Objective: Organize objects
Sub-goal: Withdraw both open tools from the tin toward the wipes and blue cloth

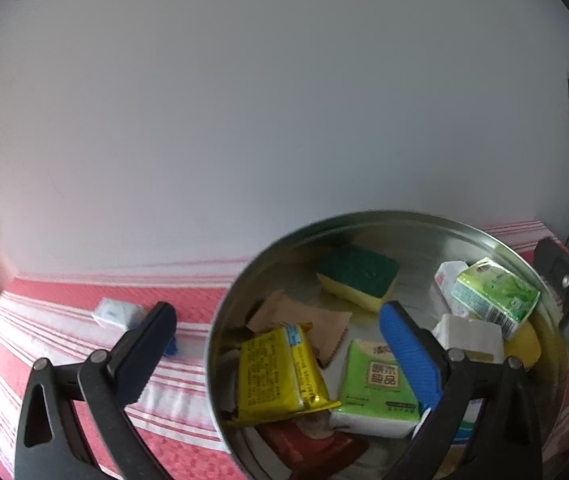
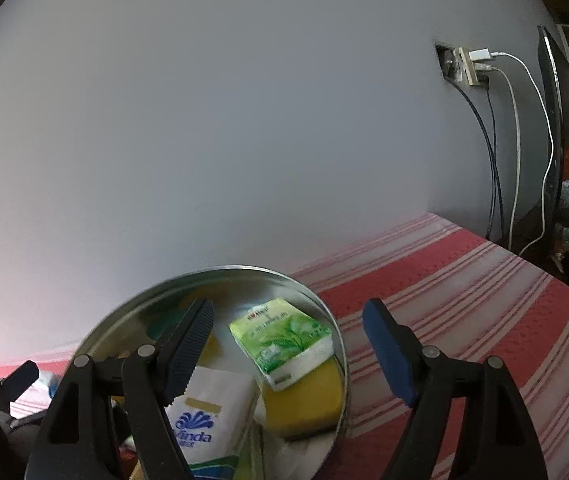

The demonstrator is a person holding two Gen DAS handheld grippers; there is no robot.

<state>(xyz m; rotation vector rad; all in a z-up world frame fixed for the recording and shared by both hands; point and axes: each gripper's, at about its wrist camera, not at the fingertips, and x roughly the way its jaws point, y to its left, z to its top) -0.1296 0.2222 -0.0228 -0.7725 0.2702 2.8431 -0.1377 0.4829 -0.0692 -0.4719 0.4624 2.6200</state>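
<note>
- Fingers of the left gripper (image 1: pixel 280 344) stand spread wide with nothing between the pads; the blue-padded finger (image 1: pixel 410 356) hangs over the inside of the metal basin (image 1: pixel 220 320), and the other finger (image 1: pixel 146 354) is outside it, above the cloth.
- Fingers of the right gripper (image 2: pixel 286 354) are also apart and hold nothing; one finger (image 2: pixel 188 348) is over the basin and the other (image 2: pixel 388 352) over the red-and-white striped cloth (image 2: pixel 484 320).
- Just below the left gripper, inside the basin, lie a yellow snack packet (image 1: pixel 276 372) and a green tissue pack (image 1: pixel 376 388), side by side, with a red packet (image 1: pixel 308 448) partly under them.
- Near the right gripper lies a white Winda tissue pack (image 2: pixel 212 420), touching a yellow sponge (image 2: pixel 308 404).
- A green-leaf tissue pack (image 2: pixel 284 340) rests tilted on that sponge, against the basin wall.
- Farther in the basin lie a brown paper wrapper (image 1: pixel 304 320) and a green-topped yellow sponge (image 1: pixel 358 276).
- Outside the basin, on the cloth, lies a small white packet (image 1: pixel 118 314).
- Behind stands a pale wall (image 2: pixel 244 120) with a socket (image 2: pixel 470 66) and hanging cables (image 2: pixel 516 152).
</note>
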